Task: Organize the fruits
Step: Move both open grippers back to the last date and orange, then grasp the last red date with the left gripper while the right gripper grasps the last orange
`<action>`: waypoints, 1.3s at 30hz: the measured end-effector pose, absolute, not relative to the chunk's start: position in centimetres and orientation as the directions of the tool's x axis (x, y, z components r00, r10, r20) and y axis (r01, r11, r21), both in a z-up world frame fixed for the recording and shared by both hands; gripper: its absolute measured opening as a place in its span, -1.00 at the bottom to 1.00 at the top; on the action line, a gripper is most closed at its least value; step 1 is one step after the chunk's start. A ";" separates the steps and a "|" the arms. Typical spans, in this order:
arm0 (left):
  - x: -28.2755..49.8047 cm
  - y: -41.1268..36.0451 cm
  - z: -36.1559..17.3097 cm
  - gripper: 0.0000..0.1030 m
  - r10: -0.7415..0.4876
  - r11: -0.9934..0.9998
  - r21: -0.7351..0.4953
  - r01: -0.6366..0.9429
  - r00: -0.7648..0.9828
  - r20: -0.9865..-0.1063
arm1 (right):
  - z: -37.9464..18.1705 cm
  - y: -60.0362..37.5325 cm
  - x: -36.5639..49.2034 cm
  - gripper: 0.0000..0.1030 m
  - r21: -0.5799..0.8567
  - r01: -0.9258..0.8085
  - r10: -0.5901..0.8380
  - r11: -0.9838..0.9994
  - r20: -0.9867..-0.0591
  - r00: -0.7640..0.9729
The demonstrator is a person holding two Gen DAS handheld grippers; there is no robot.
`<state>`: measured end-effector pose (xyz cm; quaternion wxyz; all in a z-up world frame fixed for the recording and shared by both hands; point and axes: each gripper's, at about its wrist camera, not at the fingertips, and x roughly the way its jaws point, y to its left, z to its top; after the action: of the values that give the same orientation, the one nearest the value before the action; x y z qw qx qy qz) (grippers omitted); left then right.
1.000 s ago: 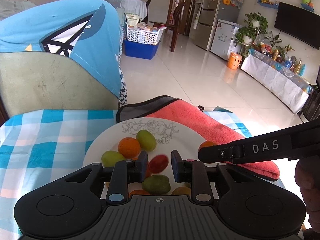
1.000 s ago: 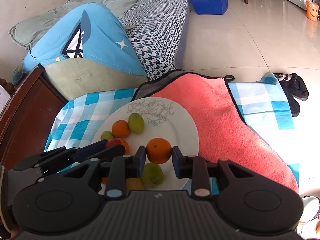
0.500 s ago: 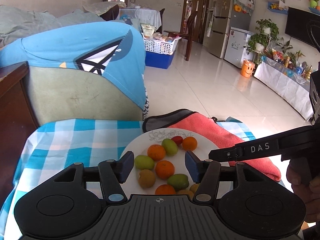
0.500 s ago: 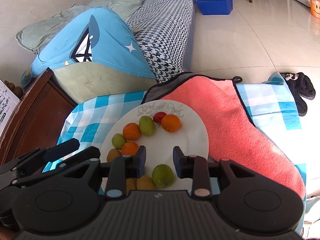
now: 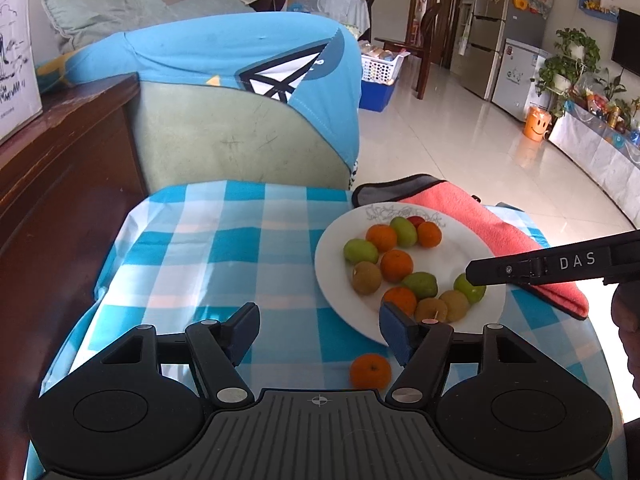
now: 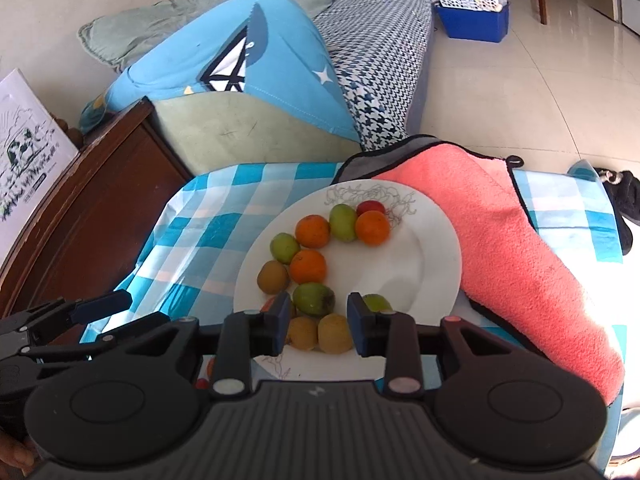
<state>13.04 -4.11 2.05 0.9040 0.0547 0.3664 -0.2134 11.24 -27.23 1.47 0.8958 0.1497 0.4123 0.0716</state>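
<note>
A white plate on the blue checked tablecloth carries several oranges, green fruits and brown fruits, plus a red fruit at its far rim. One loose orange lies on the cloth before the plate's near edge. My left gripper hovers above it with jaws opening and nothing between them. My right gripper hangs over the plate's near edge. Its jaws are opening and empty, with fruit showing behind the gap. It also reaches in from the right in the left wrist view.
A pink towel lies under the plate's right side and drapes over the table. A sofa with a blue cover stands behind the table, and a dark wooden cabinet with a cardboard box to the left. Tiled floor lies beyond.
The left gripper let go of the red fruit and the right one of an orange; both fruits now lie at the plate's far rim. Both grippers drew back, the left swinging leftward and opening wide.
</note>
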 end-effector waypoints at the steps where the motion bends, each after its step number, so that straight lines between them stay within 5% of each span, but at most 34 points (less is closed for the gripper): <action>1: 12.8 -3.9 2.0 0.28 -0.340 0.904 -0.052 0.424 0.640 -0.689 | 1.5 -26.8 11.1 -0.35 0.323 -0.025 0.261 0.946 -0.715 0.648; 24: 11.0 -1.4 -2.0 0.29 -0.299 0.878 -0.006 0.478 0.539 -0.787 | -0.8 -20.0 10.2 -0.36 0.288 -0.297 0.408 0.910 -0.746 0.527; 39: 10.8 -1.4 -2.3 0.29 -0.296 0.871 -0.005 0.491 0.517 -0.803 | -3.3 -18.4 11.6 -0.36 0.252 -0.251 0.349 0.935 -0.780 0.519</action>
<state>10.79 -1.37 -2.27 0.8637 0.1121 0.4354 -0.2276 11.64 -18.42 -3.30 0.8698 0.0536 0.4592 0.1725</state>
